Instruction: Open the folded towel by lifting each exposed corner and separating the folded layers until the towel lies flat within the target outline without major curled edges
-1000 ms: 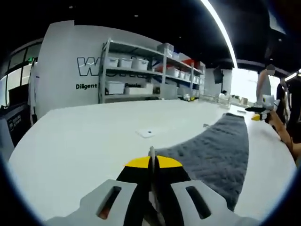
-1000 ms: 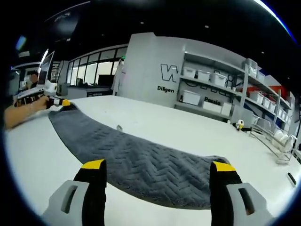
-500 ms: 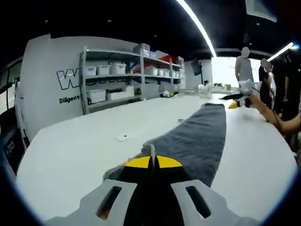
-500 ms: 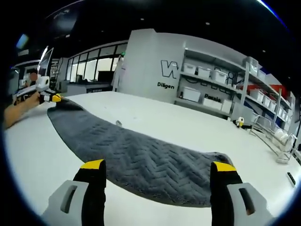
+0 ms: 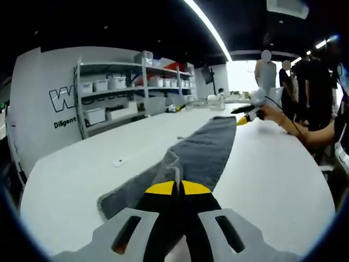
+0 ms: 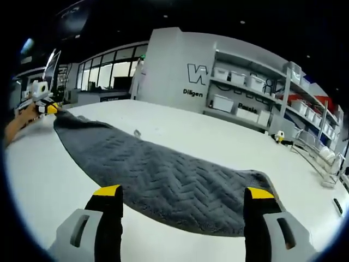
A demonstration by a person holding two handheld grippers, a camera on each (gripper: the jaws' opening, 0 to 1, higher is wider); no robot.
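A long grey towel (image 5: 204,150) lies stretched across the white table (image 5: 272,174). My left gripper (image 5: 175,183) is shut on its near end, and a raised fold of cloth stands at the jaw tips. The towel's far end reaches the right gripper (image 5: 248,113), held by a person's hand. In the right gripper view the towel (image 6: 158,177) runs from just in front of my open right gripper (image 6: 183,192) away to the left gripper (image 6: 42,106), which pinches the far end. Nothing sits between the right jaws.
Shelves with white bins (image 5: 109,103) stand behind the table. A small white piece (image 5: 119,162) lies on the table left of the towel. Several people (image 5: 305,82) stand by the table's right side. A wire rack (image 6: 322,158) sits at the far right.
The left gripper has swung round with the towel end in its jaws, so the towel now runs straight ahead of it. In the right gripper view the towel lies straighter and slightly nearer.
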